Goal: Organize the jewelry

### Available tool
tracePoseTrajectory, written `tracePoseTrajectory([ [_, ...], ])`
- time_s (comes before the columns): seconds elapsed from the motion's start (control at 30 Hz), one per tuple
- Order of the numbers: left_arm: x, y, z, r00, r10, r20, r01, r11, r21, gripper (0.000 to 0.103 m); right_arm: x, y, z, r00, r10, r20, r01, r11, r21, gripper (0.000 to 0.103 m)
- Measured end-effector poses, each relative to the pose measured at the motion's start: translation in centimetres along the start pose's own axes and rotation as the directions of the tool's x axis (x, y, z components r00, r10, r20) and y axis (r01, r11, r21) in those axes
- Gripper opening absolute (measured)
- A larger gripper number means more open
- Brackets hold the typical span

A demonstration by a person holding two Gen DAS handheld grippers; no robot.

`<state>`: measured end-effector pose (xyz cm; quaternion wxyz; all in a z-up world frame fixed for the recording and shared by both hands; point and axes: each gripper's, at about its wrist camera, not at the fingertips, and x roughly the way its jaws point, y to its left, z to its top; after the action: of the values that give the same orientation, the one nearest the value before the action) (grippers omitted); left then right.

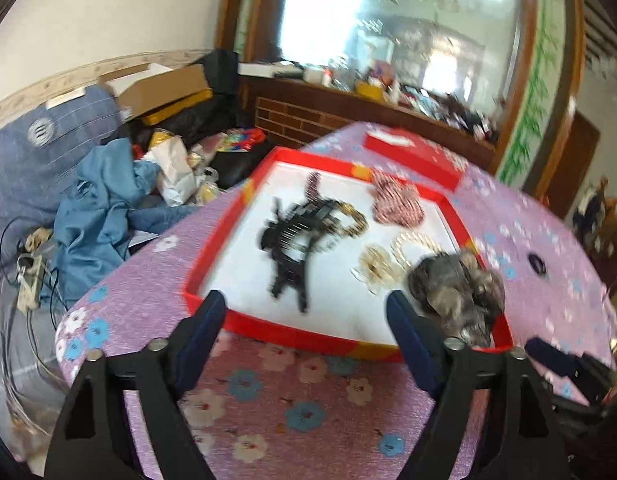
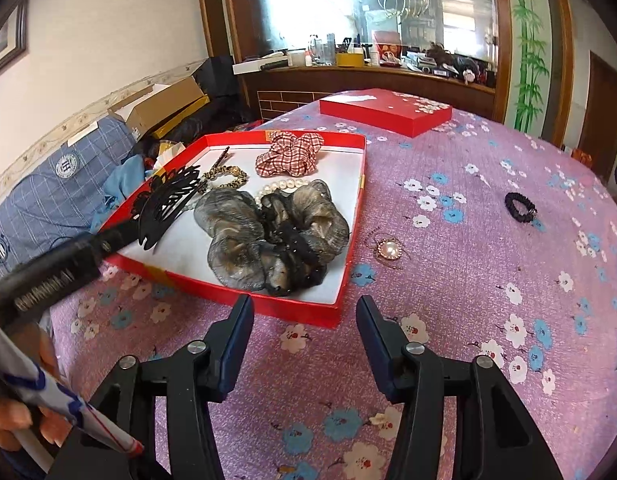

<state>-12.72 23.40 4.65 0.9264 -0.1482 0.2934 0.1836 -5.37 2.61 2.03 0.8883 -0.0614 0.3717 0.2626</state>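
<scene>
Jewelry fills the red box (image 2: 350, 256) left of centre: a grey scrunchie (image 2: 276, 236), a black comb (image 2: 168, 204). A pearl brooch (image 2: 389, 249) lies just right (on the cloth). Left gripper (image 1: 304, 312) gapes wide, empty; right gripper (image 2: 304, 316) half-open, empty.

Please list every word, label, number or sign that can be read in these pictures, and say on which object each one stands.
No text can be read with certainty.
Round white emblem on the blue checked fabric: a logo, its ring lettering too small.
White print on the black bar at the left: blurred.
Labels on the bottles and boxes on the shelf: too small.
</scene>
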Motion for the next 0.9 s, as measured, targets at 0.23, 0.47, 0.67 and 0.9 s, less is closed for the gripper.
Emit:
tracePoseTrajectory([
  [0.23,-0.6,2.1,-0.8,0.995,0.099,0.006,-0.099,0.994,-0.043,0.094,-0.3,1.1,-0.4,1.0,-0.019,0.016,0.019,0.999,-0.039,0.068],
  [0.47,-0.5,1.7,-0.8,0.971,0.234,0.037,-0.236,0.971,0.031,0.097,-0.8,1.4,-0.8,0.995,-0.088,0.055,0.091,0.995,-0.05,0.08],
  [0.67,-0.9,1.1,-0.9,0.959,0.26,0.108,-0.268,0.961,0.063,0.1,-0.8,1.1,-0.7,0.991,-0.121,0.056,0.123,0.992,-0.037,0.082],
  [0.9,-0.2,0.4,-0.3,0.944,0.313,0.104,-0.324,0.94,0.106,0.1,-1.0,1.3,-0.7,0.989,-0.131,0.062,0.135,0.99,-0.048,0.088],
])
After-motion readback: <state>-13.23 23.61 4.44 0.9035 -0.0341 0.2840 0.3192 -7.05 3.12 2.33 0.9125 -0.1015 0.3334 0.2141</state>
